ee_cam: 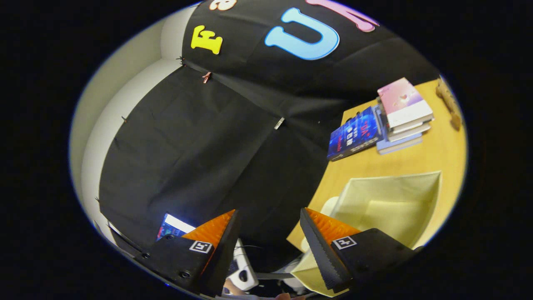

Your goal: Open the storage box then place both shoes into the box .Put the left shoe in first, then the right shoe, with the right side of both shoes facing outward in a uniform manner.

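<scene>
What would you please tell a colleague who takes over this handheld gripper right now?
Gripper: fingers apart, holding nothing, aimed mostly at the black cloth wall off the table's edge.
Pale yellow fabric storage box: on the yellow wooden table, beyond the right finger, top open, inside looks empty.
Stack of books: behind the box.
Shoes: I cannot make them out for certain.
Done: box appears open. Left: find the left shoe, place it first, then the right shoe.

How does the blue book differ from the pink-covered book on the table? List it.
The blue book is dark and leans against the side of the stack; the pink-covered book is pale and lies on top of that stack. Both are closed, on the wooden table, beyond the open gripper.
</scene>
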Available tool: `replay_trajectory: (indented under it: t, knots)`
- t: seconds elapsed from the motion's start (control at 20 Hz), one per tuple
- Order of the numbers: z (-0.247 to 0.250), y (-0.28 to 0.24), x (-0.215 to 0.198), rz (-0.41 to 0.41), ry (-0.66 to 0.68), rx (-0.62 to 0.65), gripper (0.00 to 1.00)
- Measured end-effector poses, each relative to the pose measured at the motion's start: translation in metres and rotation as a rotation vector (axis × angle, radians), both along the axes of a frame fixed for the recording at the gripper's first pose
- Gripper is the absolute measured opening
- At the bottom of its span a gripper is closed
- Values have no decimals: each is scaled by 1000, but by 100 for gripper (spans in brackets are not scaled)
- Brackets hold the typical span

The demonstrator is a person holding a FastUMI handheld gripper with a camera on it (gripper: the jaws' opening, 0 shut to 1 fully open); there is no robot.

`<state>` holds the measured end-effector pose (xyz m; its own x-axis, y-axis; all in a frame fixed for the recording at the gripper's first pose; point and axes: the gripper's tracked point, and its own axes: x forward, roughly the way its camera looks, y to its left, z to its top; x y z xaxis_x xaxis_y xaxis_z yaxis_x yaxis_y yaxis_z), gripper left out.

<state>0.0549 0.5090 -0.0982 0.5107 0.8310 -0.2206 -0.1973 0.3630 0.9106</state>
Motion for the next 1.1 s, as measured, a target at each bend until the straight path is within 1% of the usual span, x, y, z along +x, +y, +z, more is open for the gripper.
replay_trajectory:
  t: [0.05, 0.1, 0.2, 0.35, 0.4, 0.5, 0.6, 0.7, 0.85, 0.95, 1.1]
  knots:
    - [-6, -15, -3, -22, -14, -52, 91]
    - [-12, -34, -7, -44, -31, -105, 97]
    - [-28, -73, -15, -93, -66, -237, 97]
    - [-55, -145, -35, -167, -71, -452, 97]
    - [-60, -161, -44, -174, -65, -493, 97]
    - [-70, -197, -61, -216, -56, -571, 97]
    - [-92, -228, -81, -244, -20, -668, 97]
    - [-126, -259, -108, -239, 30, -796, 97]
    - [-176, -291, -147, -206, 140, -929, 97]
    - [-203, -305, -172, -164, 197, -1001, 98]
    - [-240, -320, -194, -86, 238, -1122, 97]
